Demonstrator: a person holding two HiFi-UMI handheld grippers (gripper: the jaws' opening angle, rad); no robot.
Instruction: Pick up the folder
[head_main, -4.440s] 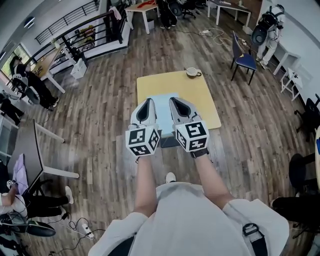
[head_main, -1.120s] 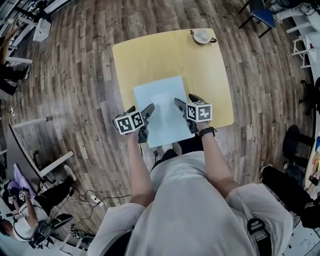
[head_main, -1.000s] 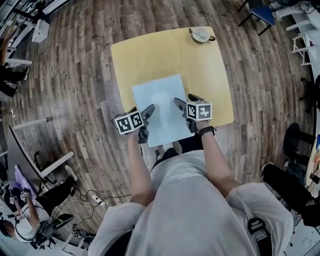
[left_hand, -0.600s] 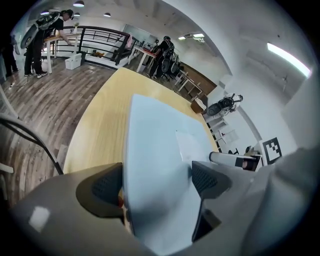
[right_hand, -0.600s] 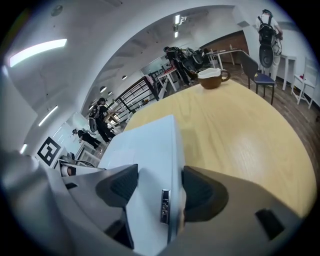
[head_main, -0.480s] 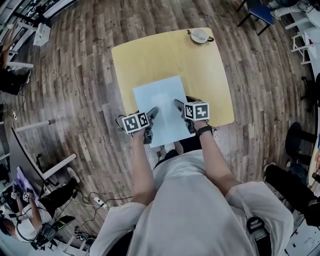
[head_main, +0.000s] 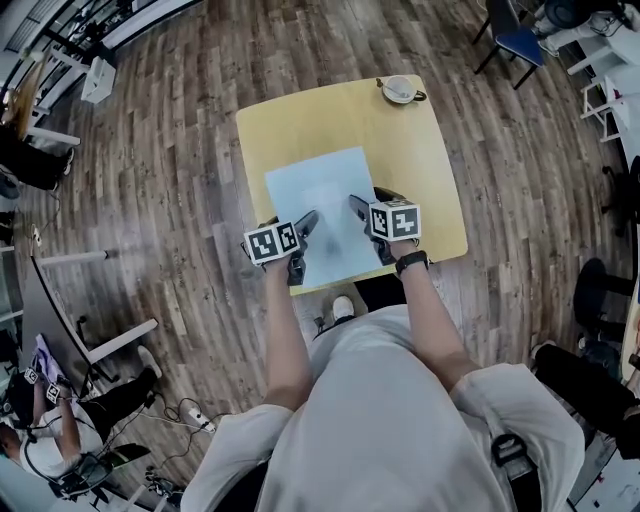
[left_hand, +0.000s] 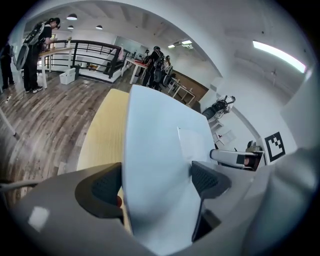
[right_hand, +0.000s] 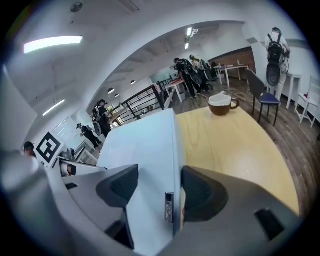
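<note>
The pale blue flat rectangular folder (head_main: 325, 190) is being held at its near end above the yellow wooden desk (head_main: 425, 160), long axis running away from the person. It is being clamped at the corners by the left claw (head_main: 302, 245) and right claw (head_main: 368, 226), each equally near.

The left gripper (left_hand: 157, 182) and right gripper (right_hand: 158, 189) have smooth grey shells, and their jaws are lined with dark textured pads (left_hand: 106, 187). Behind each pair of jaws sits a marker cube (head_main: 272, 241) with black-and-white squares. The right wrist wears a black watch (head_main: 411, 263). The person wears a pale short-sleeved shirt (head_main: 390, 420) and a dark strap (head_main: 506, 468).
</note>
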